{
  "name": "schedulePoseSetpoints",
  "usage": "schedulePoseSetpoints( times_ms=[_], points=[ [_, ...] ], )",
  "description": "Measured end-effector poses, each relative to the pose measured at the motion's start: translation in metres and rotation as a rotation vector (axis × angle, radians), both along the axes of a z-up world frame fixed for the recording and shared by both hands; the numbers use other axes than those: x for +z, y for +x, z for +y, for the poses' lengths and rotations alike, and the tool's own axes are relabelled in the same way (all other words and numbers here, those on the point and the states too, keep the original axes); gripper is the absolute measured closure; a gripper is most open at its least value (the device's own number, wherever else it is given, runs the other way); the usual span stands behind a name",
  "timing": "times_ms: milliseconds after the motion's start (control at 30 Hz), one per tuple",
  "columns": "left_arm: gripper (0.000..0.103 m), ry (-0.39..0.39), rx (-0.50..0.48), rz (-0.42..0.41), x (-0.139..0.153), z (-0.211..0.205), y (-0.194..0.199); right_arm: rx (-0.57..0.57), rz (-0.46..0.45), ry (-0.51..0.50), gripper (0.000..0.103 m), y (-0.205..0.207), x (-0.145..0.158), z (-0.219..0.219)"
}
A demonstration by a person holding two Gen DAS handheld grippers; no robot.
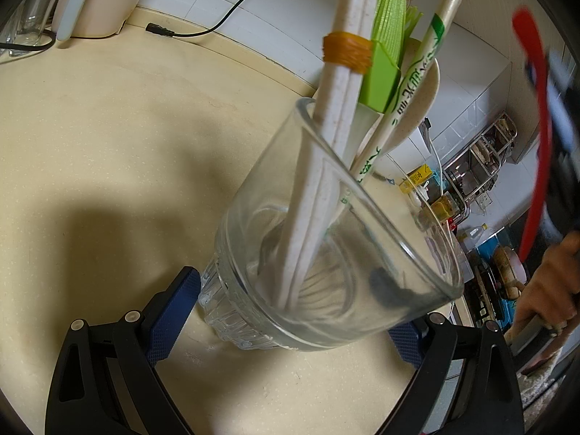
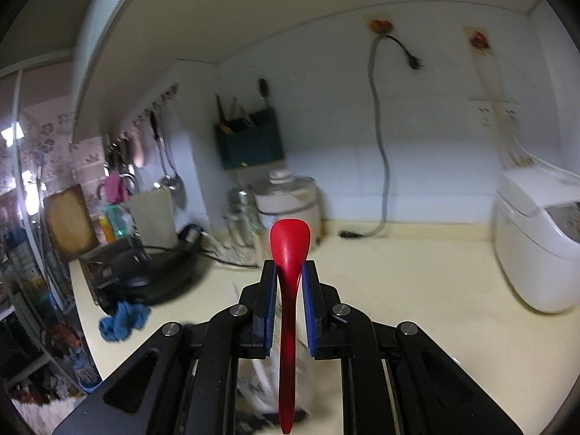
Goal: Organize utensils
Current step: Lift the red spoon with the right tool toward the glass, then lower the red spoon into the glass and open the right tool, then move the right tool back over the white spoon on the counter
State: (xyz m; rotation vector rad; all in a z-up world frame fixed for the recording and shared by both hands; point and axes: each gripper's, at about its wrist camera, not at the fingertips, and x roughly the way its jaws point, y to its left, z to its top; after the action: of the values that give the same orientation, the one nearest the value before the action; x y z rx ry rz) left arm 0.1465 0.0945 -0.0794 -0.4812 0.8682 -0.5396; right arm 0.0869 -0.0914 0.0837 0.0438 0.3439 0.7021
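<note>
A clear glass cup [image 1: 326, 253] stands on the cream counter [image 1: 108, 127] with the blue pads of my left gripper [image 1: 290, 315] closed against its ribbed base. In the cup are white chopsticks [image 1: 344, 72] bound with an orange rubber band, a green ribbed utensil [image 1: 380, 72] and a white spoon [image 1: 417, 83] with green lettering. In the right wrist view my right gripper [image 2: 290, 272] is shut on a red spoon [image 2: 290, 239], bowl pointing forward and handle running back between the pads. The red spoon [image 1: 536, 145] shows blurred at the right of the left wrist view, above a person's hand [image 1: 543, 282].
A white rice cooker [image 2: 536, 239] stands at the right on the counter, a round cooker [image 2: 290, 199] at the back by the wall. A black pan [image 2: 152, 275] and a blue cloth [image 2: 123, 319] lie at the left. A loose black cable [image 1: 203, 29] crosses the counter's back.
</note>
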Motion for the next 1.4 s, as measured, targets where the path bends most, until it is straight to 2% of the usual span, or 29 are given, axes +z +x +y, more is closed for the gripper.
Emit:
schedulePoseSetpoints(
  times_ms=[200,433,600,633,700,767,1000,1167,1267,1400],
  points=[
    [0.007,0.0,0.0,0.0,0.0,0.0,0.0,0.028,-0.022,0.025,0.089,0.007,-0.006,0.033],
    [0.007,0.0,0.0,0.0,0.0,0.0,0.0,-0.007,0.018,0.011,0.089,0.019,-0.036,0.033],
    [0.007,0.0,0.0,0.0,0.0,0.0,0.0,-0.004,0.039,-0.004,0.089,0.019,-0.046,0.031],
    [0.007,0.0,0.0,0.0,0.0,0.0,0.0,0.007,0.047,-0.011,0.088,0.019,-0.047,0.032],
    [0.007,0.0,0.0,0.0,0.0,0.0,0.0,-0.003,0.046,-0.037,0.077,0.014,-0.047,0.031],
    [0.007,0.0,0.0,0.0,0.0,0.0,0.0,-0.021,0.032,-0.046,0.076,0.007,-0.046,0.025],
    [0.007,0.0,0.0,0.0,0.0,0.0,0.0,-0.1,0.114,0.026,0.075,-0.003,-0.051,-0.033],
    [0.007,0.0,0.0,0.0,0.0,0.0,0.0,-0.15,0.279,0.166,0.075,0.002,-0.072,-0.102],
    [0.007,0.0,0.0,0.0,0.0,0.0,0.0,-0.17,0.412,0.312,0.075,0.006,-0.092,-0.153],
    [0.007,0.0,0.0,0.0,0.0,0.0,0.0,-0.239,0.474,0.394,0.075,0.001,-0.108,-0.203]
  ],
)
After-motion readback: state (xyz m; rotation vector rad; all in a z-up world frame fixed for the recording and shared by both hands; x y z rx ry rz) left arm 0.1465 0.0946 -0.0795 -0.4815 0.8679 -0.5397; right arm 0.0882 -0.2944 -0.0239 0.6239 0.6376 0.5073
